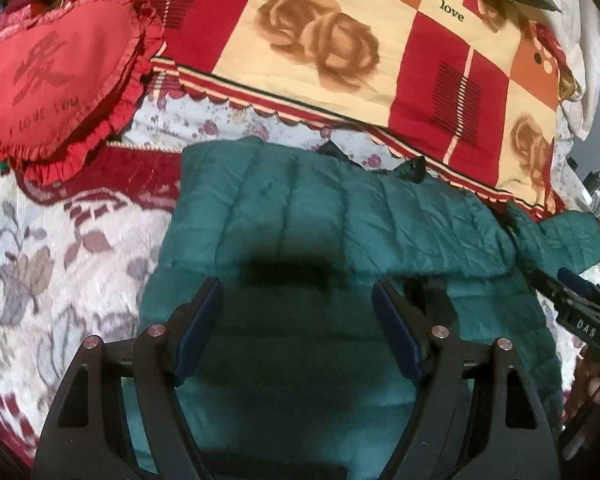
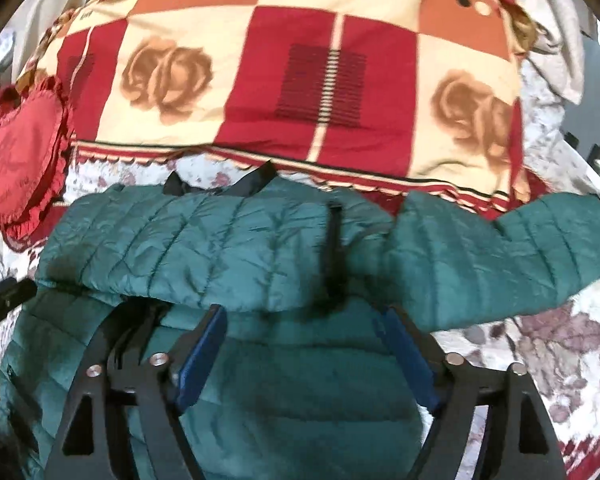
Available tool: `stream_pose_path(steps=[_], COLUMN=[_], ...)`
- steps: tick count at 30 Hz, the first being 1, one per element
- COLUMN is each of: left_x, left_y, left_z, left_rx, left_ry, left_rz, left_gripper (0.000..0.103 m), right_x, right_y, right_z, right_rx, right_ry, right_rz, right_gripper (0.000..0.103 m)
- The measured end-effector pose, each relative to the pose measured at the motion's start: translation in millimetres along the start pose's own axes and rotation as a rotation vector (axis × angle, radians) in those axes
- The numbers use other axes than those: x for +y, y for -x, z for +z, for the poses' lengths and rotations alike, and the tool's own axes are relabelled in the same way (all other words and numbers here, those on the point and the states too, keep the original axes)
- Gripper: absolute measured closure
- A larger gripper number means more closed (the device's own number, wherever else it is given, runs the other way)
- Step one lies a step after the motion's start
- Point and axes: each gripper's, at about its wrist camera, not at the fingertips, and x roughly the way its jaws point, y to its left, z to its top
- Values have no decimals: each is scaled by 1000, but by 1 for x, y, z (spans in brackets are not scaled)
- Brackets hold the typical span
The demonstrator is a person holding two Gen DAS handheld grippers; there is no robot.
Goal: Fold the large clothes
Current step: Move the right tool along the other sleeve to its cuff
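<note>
A dark green quilted puffer jacket [image 1: 340, 216] lies on a bed. Its upper part is folded across the body, and one sleeve sticks out to the right [image 2: 500, 248]. A black zipper strip [image 2: 332, 248] runs down the folded part. My left gripper [image 1: 298, 296] is open and empty, low over the jacket's body. My right gripper [image 2: 304, 324] is open and empty, over the jacket just below the fold. The right gripper also shows at the right edge of the left wrist view [image 1: 580, 308].
A red heart-shaped cushion [image 1: 56, 68] lies at the far left. A red, cream and orange rose-patterned quilt [image 1: 360, 48] covers the back of the bed. A floral bedspread [image 1: 52, 264] lies under the jacket, left and right [image 2: 540, 352].
</note>
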Motion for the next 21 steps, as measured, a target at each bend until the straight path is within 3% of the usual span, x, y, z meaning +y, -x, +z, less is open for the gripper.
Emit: stream_pose_path(steps=[18,21], left_x=[12,12], left_y=[-17,-22], left_z=[-24,-24], left_rx=[62,78], left_ry=[115,113], left_rz=[-65,-82], left_gripper=[26,25], right_x=[-88,-101], right_y=[3,0], right_z=[-5,-5], right_rx=[12,15], right_ry=[-133,-166], right_rz=[-100,-110], right_gripper=[24,18])
